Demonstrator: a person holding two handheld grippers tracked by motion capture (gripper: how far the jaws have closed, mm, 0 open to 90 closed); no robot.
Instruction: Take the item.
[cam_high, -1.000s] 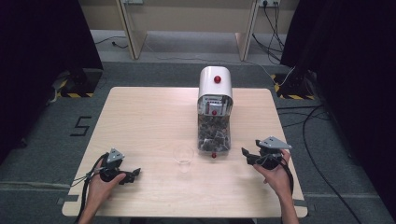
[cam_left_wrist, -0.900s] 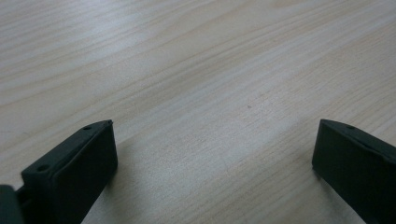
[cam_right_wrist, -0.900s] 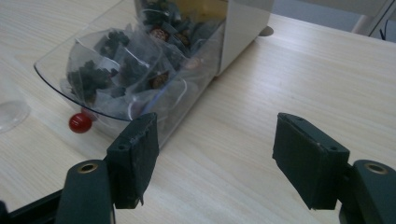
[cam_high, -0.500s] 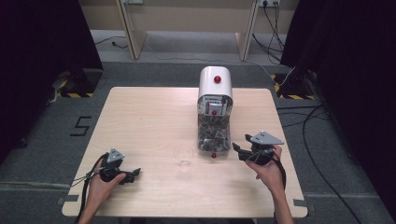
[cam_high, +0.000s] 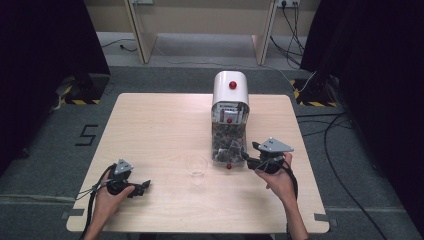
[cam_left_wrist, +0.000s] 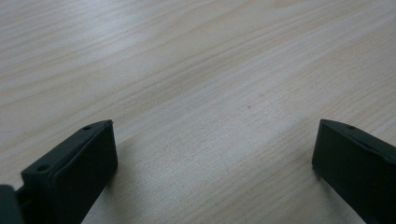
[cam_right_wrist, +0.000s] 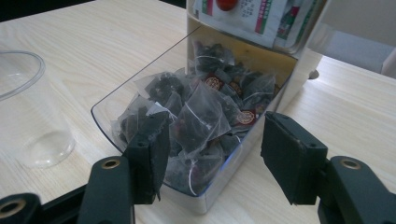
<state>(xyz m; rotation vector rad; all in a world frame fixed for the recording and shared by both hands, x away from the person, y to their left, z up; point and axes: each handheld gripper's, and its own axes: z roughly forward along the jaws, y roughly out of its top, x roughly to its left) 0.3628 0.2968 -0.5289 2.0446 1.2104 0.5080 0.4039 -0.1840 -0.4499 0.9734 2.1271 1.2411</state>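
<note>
High view: right tongs (cam_high: 251, 159) half-parted, closing, level beside tea-bag tray (cam_high: 227, 145); left tongs (cam_high: 144, 187) apparently released, tabletop-low.

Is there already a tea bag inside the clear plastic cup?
No, the clear plastic cup stands empty on the table, while the tea bags lie in the dispenser's tray.

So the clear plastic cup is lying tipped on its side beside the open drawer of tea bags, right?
Not quite. The clear plastic cup stands upright, mouth up, as the high view shows. It is indeed beside the open drawer of tea bags.
</note>
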